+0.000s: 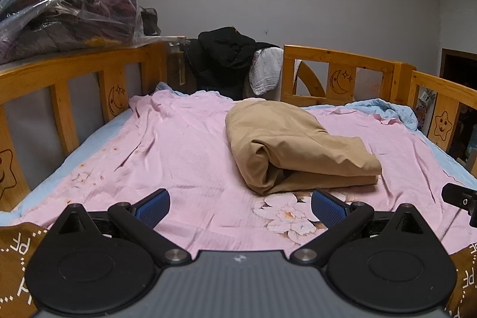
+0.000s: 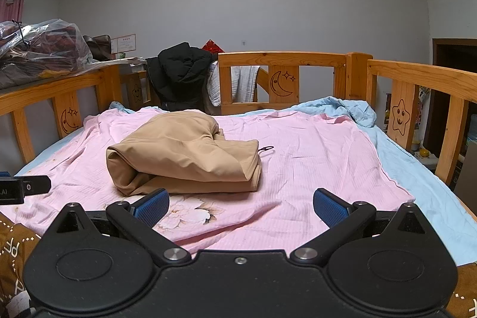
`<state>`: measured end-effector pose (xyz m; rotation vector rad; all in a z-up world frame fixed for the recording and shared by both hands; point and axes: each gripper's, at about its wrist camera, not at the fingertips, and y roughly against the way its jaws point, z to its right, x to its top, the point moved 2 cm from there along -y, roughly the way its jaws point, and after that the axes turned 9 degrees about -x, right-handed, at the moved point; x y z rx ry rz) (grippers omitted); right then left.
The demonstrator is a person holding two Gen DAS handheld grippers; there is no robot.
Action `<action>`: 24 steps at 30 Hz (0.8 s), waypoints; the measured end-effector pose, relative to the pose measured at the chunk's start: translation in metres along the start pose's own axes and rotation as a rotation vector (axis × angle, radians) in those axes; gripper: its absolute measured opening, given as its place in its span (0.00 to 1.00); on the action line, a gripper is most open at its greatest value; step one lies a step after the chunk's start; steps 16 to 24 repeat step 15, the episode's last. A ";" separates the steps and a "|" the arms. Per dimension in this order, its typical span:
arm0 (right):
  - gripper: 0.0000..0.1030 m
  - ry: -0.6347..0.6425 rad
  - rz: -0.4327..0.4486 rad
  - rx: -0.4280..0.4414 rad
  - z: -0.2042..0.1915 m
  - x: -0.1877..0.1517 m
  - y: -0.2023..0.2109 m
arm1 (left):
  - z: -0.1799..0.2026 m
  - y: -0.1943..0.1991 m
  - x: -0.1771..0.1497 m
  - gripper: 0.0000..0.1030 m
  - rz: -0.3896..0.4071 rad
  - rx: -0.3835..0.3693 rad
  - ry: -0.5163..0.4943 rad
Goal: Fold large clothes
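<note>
Tan cloth, already doubled into a thick bundle, is what the left wrist view shows: the tan garment (image 1: pixel 295 145) lies on the pink sheet (image 1: pixel 179 145) near the middle of the bed, its rolled fold facing the camera and a flatter layer poking out beneath. The left gripper (image 1: pixel 240 206) hangs just short of it with its blue pads (image 1: pixel 153 207) spread wide and nothing between them. A black jacket (image 1: pixel 225 58) is draped over the wooden rail (image 1: pixel 337 55) behind.

From the right wrist view the same garment (image 2: pixel 184 157) sits ahead and to the left, a small black cord loop (image 2: pixel 266 150) sticking out at its right edge. The right gripper (image 2: pixel 240 206) is likewise wide open and empty, above the sheet (image 2: pixel 313 157) and clear of the cloth.

The fold looks nearly done, but lumpy. To finish well, I would take the bottom layer's near corners with both grippers at once, pinch only that layer, tuck the cord inside, and pull evenly so the edges square up rather than dragging the sheet along.
</note>
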<state>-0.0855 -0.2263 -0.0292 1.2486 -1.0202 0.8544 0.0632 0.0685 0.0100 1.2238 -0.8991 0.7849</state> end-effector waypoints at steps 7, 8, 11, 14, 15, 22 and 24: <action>0.99 0.001 0.000 0.000 -0.001 0.000 0.000 | 0.002 0.001 0.001 1.00 0.005 0.006 -0.013; 0.99 0.001 0.000 0.000 -0.001 0.000 0.000 | 0.002 0.001 0.000 1.00 0.004 0.007 -0.015; 0.99 0.002 -0.003 -0.001 -0.002 -0.001 0.000 | 0.001 0.001 0.000 1.00 0.001 0.013 -0.018; 0.99 0.001 -0.007 -0.002 -0.003 -0.001 0.000 | 0.000 0.000 0.000 1.00 -0.004 0.020 -0.016; 0.99 0.001 -0.009 -0.003 -0.003 -0.001 0.000 | 0.000 -0.001 0.000 1.00 -0.011 0.021 -0.017; 0.99 0.001 -0.009 -0.003 -0.003 -0.001 0.000 | 0.000 -0.001 0.000 1.00 -0.011 0.021 -0.017; 0.99 0.001 -0.009 -0.003 -0.003 -0.001 0.000 | 0.000 -0.001 0.000 1.00 -0.011 0.021 -0.017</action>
